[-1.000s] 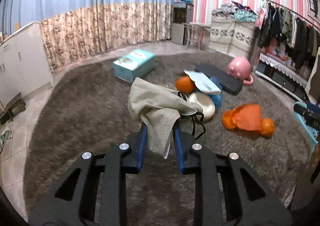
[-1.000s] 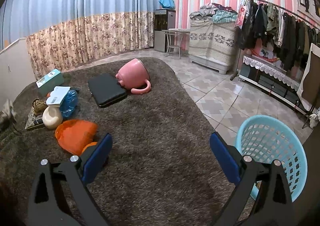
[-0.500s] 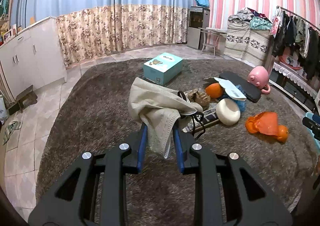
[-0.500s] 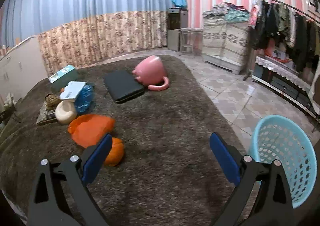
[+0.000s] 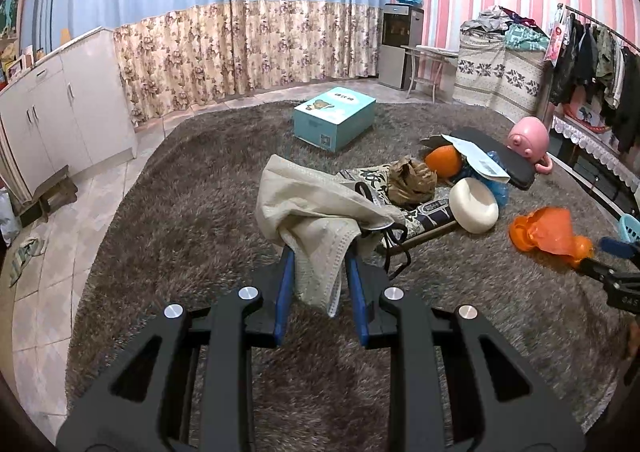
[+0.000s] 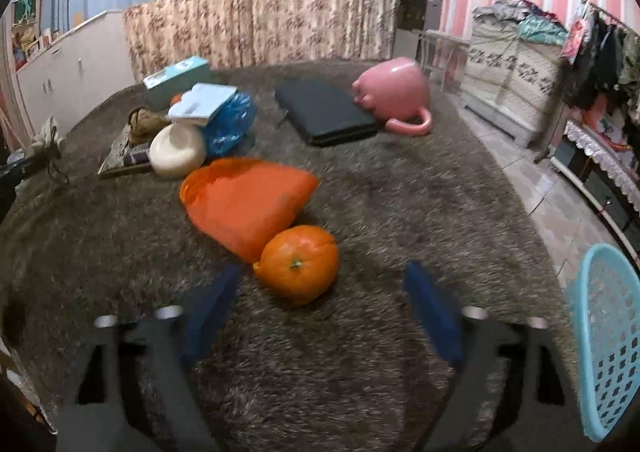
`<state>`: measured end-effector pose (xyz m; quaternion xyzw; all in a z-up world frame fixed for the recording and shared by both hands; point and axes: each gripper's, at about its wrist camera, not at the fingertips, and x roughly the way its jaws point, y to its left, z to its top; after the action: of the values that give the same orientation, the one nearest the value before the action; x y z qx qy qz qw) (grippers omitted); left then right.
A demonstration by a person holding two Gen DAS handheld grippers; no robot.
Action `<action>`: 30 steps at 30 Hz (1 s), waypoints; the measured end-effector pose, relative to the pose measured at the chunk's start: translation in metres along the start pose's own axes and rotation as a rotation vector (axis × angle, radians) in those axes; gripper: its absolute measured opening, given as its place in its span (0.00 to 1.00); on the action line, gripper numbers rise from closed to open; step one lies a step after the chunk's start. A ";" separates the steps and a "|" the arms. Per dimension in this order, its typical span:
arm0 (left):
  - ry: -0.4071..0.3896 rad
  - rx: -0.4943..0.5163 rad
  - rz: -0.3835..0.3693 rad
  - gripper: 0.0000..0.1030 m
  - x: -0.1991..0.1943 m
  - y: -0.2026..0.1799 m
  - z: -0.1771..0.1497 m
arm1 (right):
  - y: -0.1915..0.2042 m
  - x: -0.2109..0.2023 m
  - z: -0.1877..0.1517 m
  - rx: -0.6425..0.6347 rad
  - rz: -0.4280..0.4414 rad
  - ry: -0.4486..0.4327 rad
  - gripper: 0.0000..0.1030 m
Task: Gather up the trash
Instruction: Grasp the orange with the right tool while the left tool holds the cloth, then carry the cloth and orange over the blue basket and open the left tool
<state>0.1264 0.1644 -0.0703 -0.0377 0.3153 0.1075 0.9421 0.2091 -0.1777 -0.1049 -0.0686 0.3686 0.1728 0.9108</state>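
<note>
My left gripper [image 5: 318, 264] is shut on a crumpled beige face mask [image 5: 316, 220] with black ear loops and holds it above the brown carpet. My right gripper [image 6: 320, 288] is open and empty, low over the carpet, its jaws either side of an orange [image 6: 297, 263] that lies just ahead. An orange plastic bag [image 6: 248, 204] lies behind that orange; it also shows in the left wrist view [image 5: 546, 230]. A crumpled brown paper ball [image 5: 410, 180], a blue plastic bag [image 6: 230, 124] and a light blue basket [image 6: 608, 340] at the right are in view.
On the carpet lie a teal box [image 5: 334, 118], a black case [image 6: 324, 116], a tipped pink pig mug [image 6: 394, 92], a white bowl [image 5: 474, 204], a patterned book [image 5: 420, 208] and another orange [image 5: 444, 160]. White cabinets [image 5: 52, 104] stand at the left, a clothes rack [image 5: 592, 60] at the right.
My right gripper has moved forward and down toward the orange and the orange bag, which now fill its view. My left gripper has drawn back with the mask still held.
</note>
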 end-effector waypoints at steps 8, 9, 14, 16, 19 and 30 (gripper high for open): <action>-0.022 0.016 -0.010 0.23 -0.006 -0.010 0.004 | 0.002 -0.005 0.001 -0.032 0.038 -0.005 0.33; -0.022 0.018 -0.009 0.23 -0.006 -0.012 0.004 | -0.001 -0.007 0.002 -0.025 0.031 -0.006 0.32; -0.038 0.034 -0.019 0.23 -0.012 -0.023 0.010 | -0.033 -0.033 0.005 0.050 -0.031 -0.053 0.31; -0.050 0.044 -0.020 0.23 -0.014 -0.030 0.014 | -0.048 -0.047 0.006 0.091 -0.050 -0.082 0.31; -0.065 0.051 -0.030 0.23 -0.018 -0.039 0.019 | -0.066 -0.066 0.007 0.121 -0.095 -0.123 0.31; -0.135 0.120 -0.116 0.23 -0.026 -0.112 0.045 | -0.135 -0.130 0.000 0.232 -0.318 -0.236 0.31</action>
<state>0.1580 0.0570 -0.0189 0.0079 0.2541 0.0361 0.9665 0.1712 -0.3381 -0.0146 -0.0002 0.2614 -0.0095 0.9652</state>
